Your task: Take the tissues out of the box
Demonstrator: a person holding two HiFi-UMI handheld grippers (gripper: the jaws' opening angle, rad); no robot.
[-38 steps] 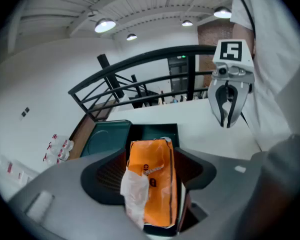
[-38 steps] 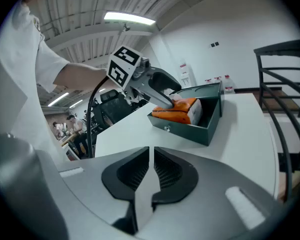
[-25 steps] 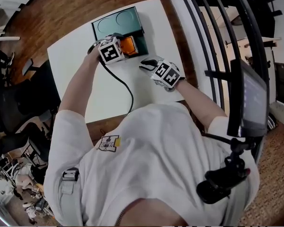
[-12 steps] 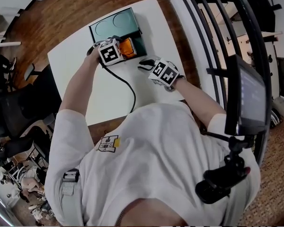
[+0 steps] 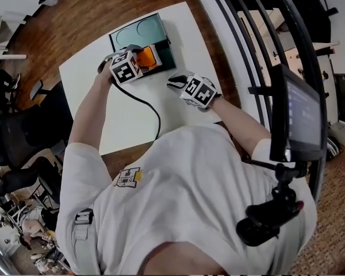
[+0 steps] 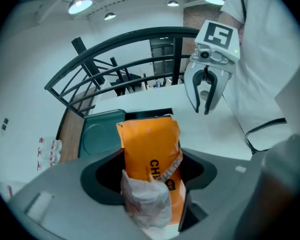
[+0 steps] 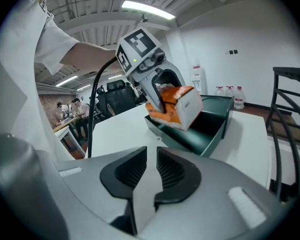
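An orange tissue pack [image 5: 149, 56] with a clear plastic end is clamped in my left gripper [image 5: 142, 60]; its jaws are still closing on the pack. In the right gripper view the pack [image 7: 177, 106] hangs tilted above the open dark green box [image 7: 210, 129], held by the left gripper [image 7: 155, 96]. The left gripper view shows the pack [image 6: 150, 154] upright between the jaws of the left gripper [image 6: 150, 184], with the box [image 6: 97, 134] behind it. My right gripper [image 5: 177, 80] hovers over the white table right of the box, shut and empty. Its jaws also show in its own view [image 7: 151, 166].
The white table [image 5: 132, 119] carries a black cable [image 5: 152, 105] that runs from the left gripper to the near edge. A dark railing [image 5: 241, 39] lines the right side. A monitor on an arm [image 5: 302, 114] stands by my right shoulder. Wooden floor surrounds the table.
My left gripper has shifted a little to the left with the orange pack in its jaws. The right gripper has barely moved.
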